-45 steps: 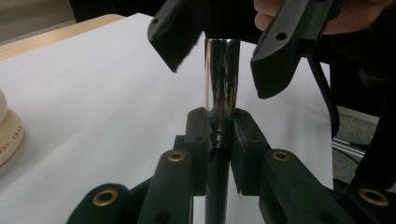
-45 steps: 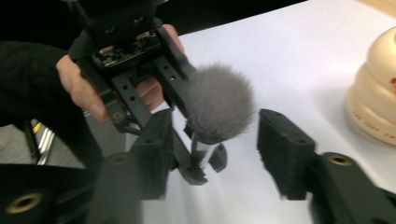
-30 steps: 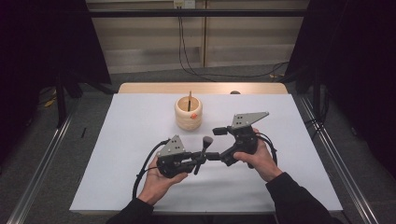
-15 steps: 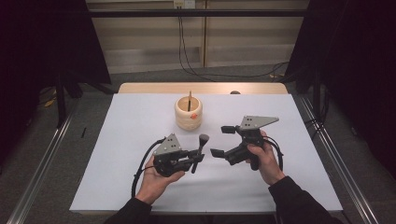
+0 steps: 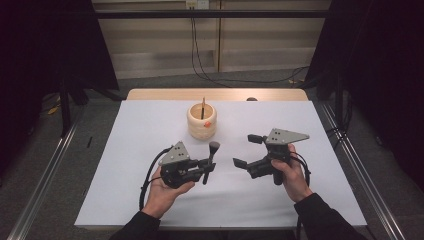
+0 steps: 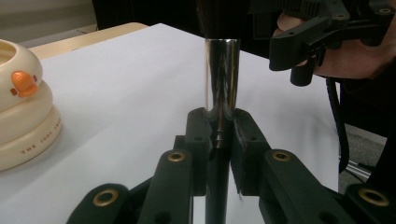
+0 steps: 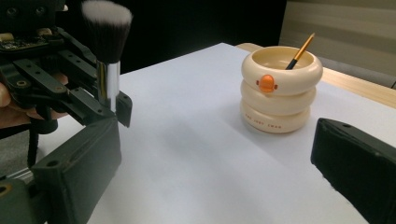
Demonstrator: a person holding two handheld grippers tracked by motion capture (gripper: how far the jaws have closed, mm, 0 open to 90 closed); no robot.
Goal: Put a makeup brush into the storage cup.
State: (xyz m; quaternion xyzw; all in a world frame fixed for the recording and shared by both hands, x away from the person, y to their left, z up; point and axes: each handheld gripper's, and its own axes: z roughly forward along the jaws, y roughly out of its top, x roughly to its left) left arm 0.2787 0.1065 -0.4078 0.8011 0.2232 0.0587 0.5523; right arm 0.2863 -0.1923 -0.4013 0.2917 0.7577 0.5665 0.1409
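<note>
White worktop [image 5: 150,130]: your left hand-held gripper [image 5: 204,169] clamps the makeup brush [image 5: 210,156] upright; your right hand-held gripper [image 5: 248,150] gapes empty, level, just beside.

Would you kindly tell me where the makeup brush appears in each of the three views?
High view: makeup brush at centre, in the left tool.
Left gripper view: its silver ferrule rises at centre.
Right gripper view: upper left.
Shared landmark: the cream holder.

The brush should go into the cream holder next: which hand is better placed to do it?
Left, probably. The left gripper is shut on the brush, bristles up, a short way in front of the holder. The right gripper is open, holds nothing and stands apart from the brush.
</note>
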